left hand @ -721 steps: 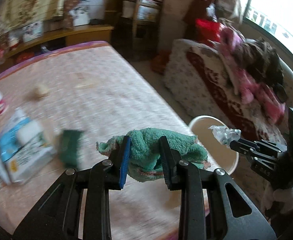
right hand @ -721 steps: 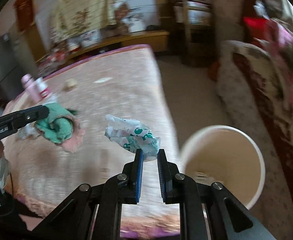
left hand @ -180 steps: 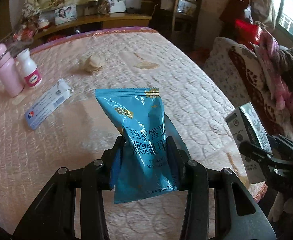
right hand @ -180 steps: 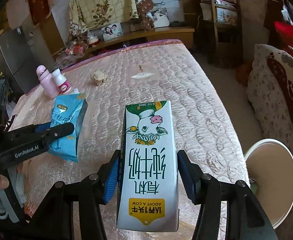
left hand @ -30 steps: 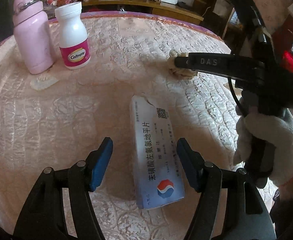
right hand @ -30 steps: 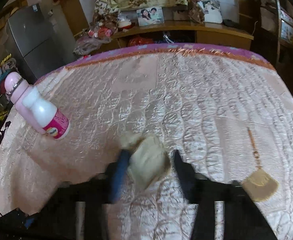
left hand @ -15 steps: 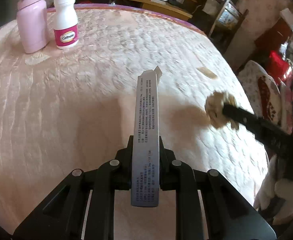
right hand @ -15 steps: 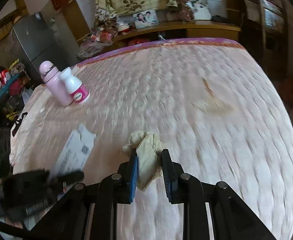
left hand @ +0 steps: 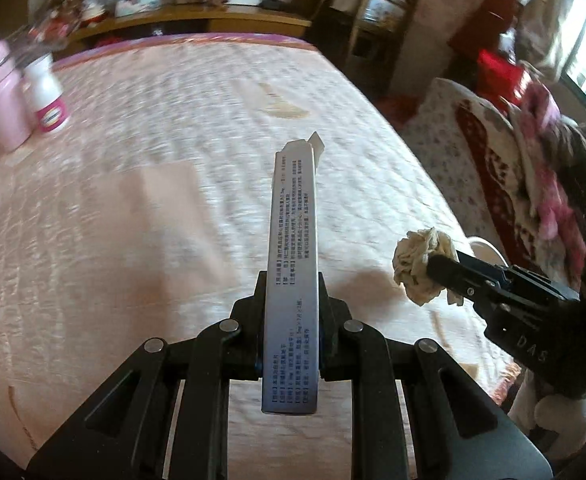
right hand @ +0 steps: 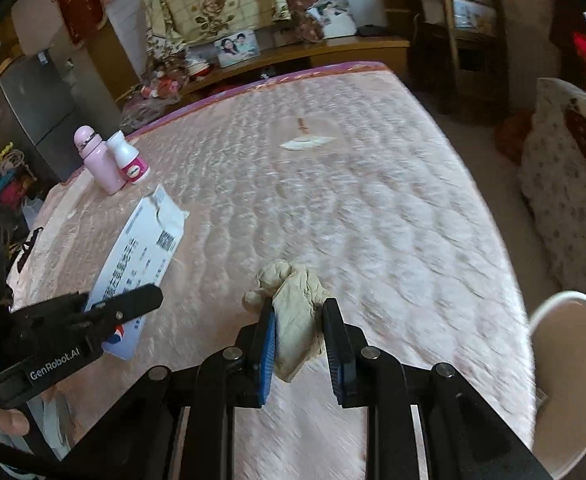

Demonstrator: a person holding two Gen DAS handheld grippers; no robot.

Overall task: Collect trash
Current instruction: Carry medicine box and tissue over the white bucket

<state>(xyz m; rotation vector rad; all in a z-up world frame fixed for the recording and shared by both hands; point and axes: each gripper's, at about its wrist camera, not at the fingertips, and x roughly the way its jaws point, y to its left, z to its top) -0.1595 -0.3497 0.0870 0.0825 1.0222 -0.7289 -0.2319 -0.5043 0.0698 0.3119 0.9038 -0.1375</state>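
My left gripper [left hand: 291, 300] is shut on a flat white-and-blue medicine box [left hand: 293, 264], held edge-up above the pink quilted bed [left hand: 133, 220]. The box also shows in the right wrist view [right hand: 141, 256] in the left gripper [right hand: 149, 294]. My right gripper [right hand: 299, 320] is shut on a crumpled beige tissue wad [right hand: 293, 296], held above the bed; the wad also shows in the left wrist view [left hand: 423, 264]. A white trash bucket [right hand: 569, 380] stands on the floor at the bed's right edge. A flat beige scrap [right hand: 307, 142] lies far on the bed.
A pink bottle [right hand: 99, 160] and a white pill bottle [right hand: 129, 158] stand at the bed's far left. A floral sofa [right hand: 573, 184] stands right of the bed. A wooden shelf [right hand: 293, 56] and a chair [right hand: 473, 32] stand behind.
Both grippers have moved right and nearer the bed's front edge with the box and the tissue wad. The white bucket has come into the right wrist view.
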